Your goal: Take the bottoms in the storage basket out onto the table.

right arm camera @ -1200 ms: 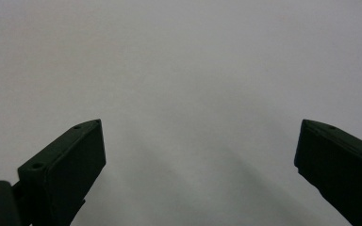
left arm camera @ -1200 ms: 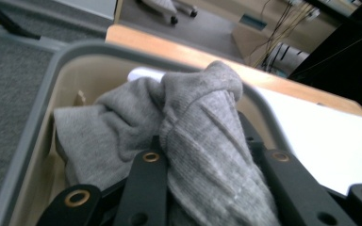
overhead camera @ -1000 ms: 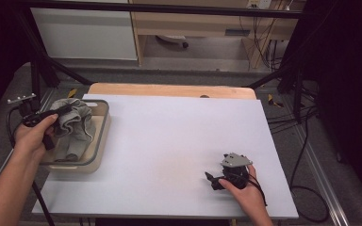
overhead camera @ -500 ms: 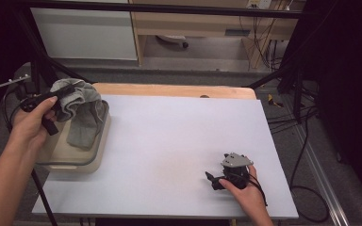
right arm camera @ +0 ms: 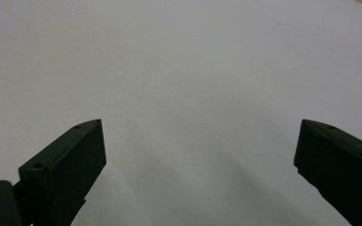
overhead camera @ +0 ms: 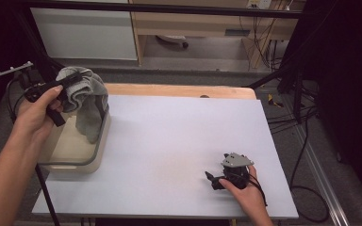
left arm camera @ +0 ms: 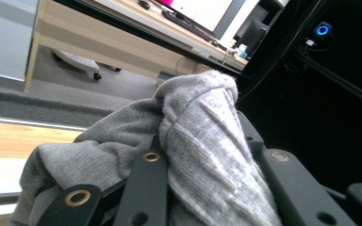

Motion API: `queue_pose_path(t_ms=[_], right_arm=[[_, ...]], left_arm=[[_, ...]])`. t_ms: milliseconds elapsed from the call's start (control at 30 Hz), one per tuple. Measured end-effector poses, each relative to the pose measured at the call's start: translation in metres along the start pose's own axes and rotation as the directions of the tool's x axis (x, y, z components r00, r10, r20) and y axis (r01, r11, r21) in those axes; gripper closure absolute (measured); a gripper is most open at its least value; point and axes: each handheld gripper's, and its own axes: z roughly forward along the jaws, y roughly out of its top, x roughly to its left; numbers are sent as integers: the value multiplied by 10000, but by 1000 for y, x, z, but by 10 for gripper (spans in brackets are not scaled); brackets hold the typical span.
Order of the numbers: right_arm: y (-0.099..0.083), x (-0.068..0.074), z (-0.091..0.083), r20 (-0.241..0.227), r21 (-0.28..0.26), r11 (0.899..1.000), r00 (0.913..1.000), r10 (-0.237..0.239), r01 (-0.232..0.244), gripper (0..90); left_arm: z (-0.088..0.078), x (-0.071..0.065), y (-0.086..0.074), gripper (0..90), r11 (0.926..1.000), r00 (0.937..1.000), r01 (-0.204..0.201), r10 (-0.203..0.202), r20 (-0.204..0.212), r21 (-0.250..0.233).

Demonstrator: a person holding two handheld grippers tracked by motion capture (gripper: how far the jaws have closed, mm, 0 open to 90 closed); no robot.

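Observation:
A grey knitted cloth (overhead camera: 86,96) hangs from my left gripper (overhead camera: 68,84), which is shut on its upper end above the pale tub (overhead camera: 78,157) at the table's left edge. The cloth's lower end still dangles inside the tub. In the left gripper view the grey cloth (left arm camera: 202,141) is bunched between and over the black jaws. My right gripper (overhead camera: 213,180) rests low on the white table (overhead camera: 169,136) near the front right, jaws wide apart. Between its jaws, the right gripper (right arm camera: 198,136) has bare white table.
A wooden strip (overhead camera: 179,90) runs along the table's far edge. Beyond it lie the floor, a light cabinet (overhead camera: 87,30) and a wooden desk (overhead camera: 193,23). Black stands and cables (overhead camera: 292,117) crowd the right side.
My left gripper has risen and moved back from the tub, pulling the grey cloth up out of it. The right gripper has stayed put.

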Motion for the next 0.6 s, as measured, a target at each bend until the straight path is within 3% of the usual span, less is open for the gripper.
queue_pose_path(t_ms=[200,300,600], right_arm=[[1,3,3,27,78,9999,9999,-139,139,41],[2,6,4,113,-47,9994,9994,-338,339,40],[0,7,6,165,21,9992,9991,-394,394,41]], left_arm=[[2,-7,3,718,10000,9996,71,-71,268,6],[2,-4,4,718,9995,9993,320,-319,169,-33],[6,-6,3,718,9997,9997,228,-227,-19,122]])
